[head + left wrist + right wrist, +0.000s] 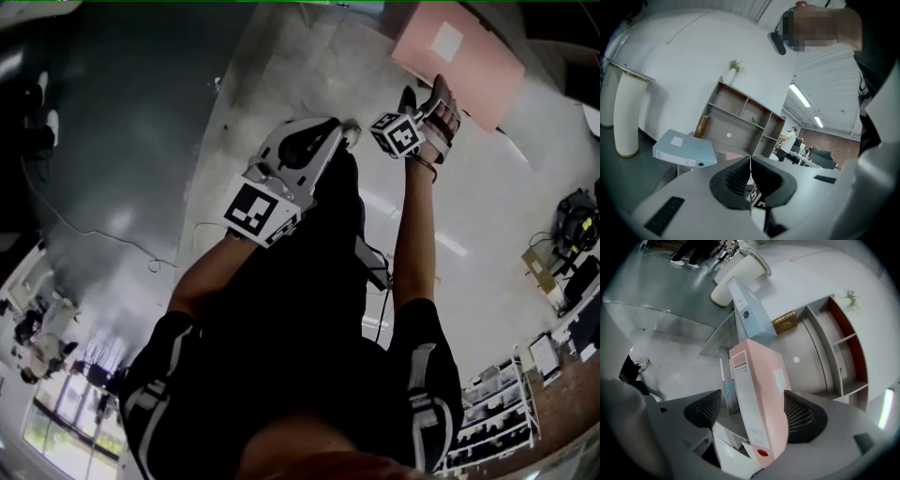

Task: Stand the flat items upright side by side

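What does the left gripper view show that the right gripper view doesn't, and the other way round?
Only the left gripper view: the left gripper, jaws shut and empty. Only the right gripper view: the right gripper, jaws open, framing a pink file box. Both: the blue file box, the wooden shelf, the white ribbed vase.

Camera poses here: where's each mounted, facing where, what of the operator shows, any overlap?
Head view: on the head, facing steeply down; both arms, torso, pink file box.
Left gripper view: on left gripper, along shut jaws toward blue file box, shelf unit; dark clothing at right.
Right gripper view: on right gripper, open jaws flanking pink file box; no body clearly seen.
Shared by both gripper views: blue file box, shelf unit.
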The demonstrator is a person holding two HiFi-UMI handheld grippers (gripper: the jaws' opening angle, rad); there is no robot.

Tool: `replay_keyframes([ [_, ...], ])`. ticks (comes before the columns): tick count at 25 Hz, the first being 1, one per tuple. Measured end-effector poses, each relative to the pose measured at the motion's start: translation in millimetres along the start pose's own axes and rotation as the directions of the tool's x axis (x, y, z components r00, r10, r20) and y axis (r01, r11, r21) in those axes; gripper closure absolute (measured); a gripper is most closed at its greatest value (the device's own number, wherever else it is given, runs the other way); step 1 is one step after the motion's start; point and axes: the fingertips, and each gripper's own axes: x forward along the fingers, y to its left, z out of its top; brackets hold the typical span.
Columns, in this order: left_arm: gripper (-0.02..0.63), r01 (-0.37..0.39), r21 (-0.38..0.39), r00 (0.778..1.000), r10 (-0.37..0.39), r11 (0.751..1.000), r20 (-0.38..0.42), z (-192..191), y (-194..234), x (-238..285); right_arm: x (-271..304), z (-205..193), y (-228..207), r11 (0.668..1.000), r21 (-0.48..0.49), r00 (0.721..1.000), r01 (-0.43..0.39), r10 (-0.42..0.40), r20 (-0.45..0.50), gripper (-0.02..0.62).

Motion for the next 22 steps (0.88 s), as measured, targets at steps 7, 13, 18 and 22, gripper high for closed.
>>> replay_keyframes([
  [7,0.58,0.042,-0.037,0.999,-0.041,0.998,0.017,-21,45,-4,44,11,-10,0.987,-0.097,0.989,0.127,-0.134,-0.065,0.172],
  [13,0.58,0.041,-0.037,0.999,-0.039,0.998,0.031,-32,63,-17,56,4,-13,0.983,-0.098,0.975,0.155,-0.168,-0.147,0.169],
  [18,0.58,0.033,-0.029,0.998,-0.032,0.999,0.05,-22,64,-18,57,1,-20,0.977,-0.096,0.966,0.188,-0.202,-0.163,0.172],
  [22,0.58,0.029,-0.023,0.999,-0.028,0.999,0.045,-18,63,-23,53,2,-20,0.979,-0.108,0.969,0.173,-0.189,-0.157,0.207],
])
